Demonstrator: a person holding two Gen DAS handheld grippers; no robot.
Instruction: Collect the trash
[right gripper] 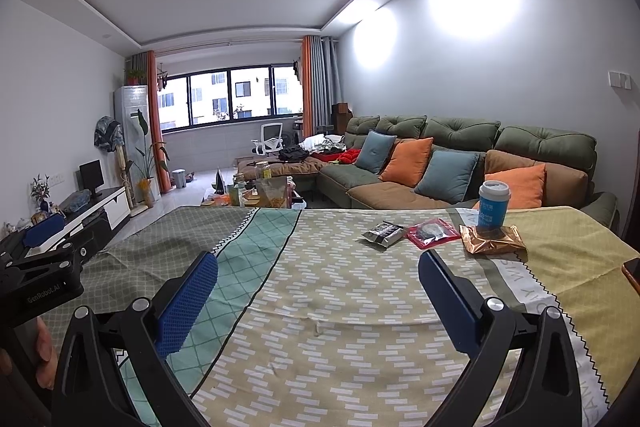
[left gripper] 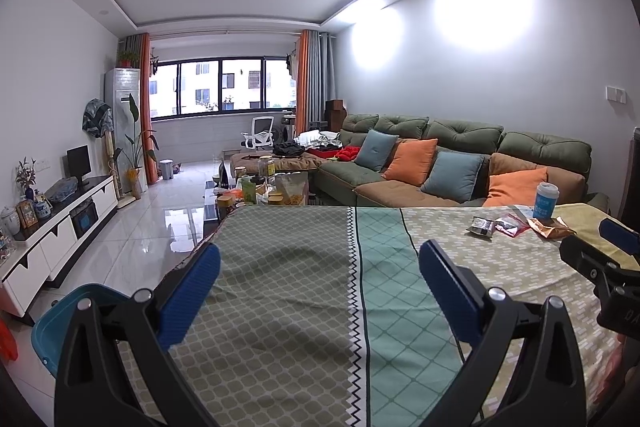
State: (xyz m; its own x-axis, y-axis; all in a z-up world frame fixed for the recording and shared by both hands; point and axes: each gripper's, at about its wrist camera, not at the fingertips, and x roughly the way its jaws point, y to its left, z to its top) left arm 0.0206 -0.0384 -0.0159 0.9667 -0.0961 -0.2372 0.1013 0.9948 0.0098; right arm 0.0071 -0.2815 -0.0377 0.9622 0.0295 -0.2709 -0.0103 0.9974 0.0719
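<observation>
Trash lies in a short row on the table (right gripper: 320,307), beside the blue paper cup (right gripper: 493,203) that I take as my landmark: the copper foil wrapper (right gripper: 493,241) sits at the cup's foot on my side, whether touching it I cannot tell; the red packet (right gripper: 433,233) is just left of that, and the dark grey sachet (right gripper: 383,233) further left again, its corner close to or under the packet's edge.

Nearest to me, my right gripper (right gripper: 318,301) hangs over bare patterned cloth short of the cup, jaws spread wide and holding nothing. My left gripper (left gripper: 320,293) is well left of the cup, over the green diamond panel, jaws likewise wide apart and empty. Between my jaws and the wrappers the cloth is open and flat, save for a few light wrinkles.

Right of the cup the yellow section runs to the table's right edge, where a dark flat thing (right gripper: 632,273) pokes in; I cannot tell what it is. Far left of the cup, off the table's left edge, a teal bin (left gripper: 60,327) stands on the floor.

Behind the cup the table's far edge falls straight to the green sofa (right gripper: 460,155) with its orange and blue cushions. Left of the sofa stands a cluttered coffee table (right gripper: 256,193).
</observation>
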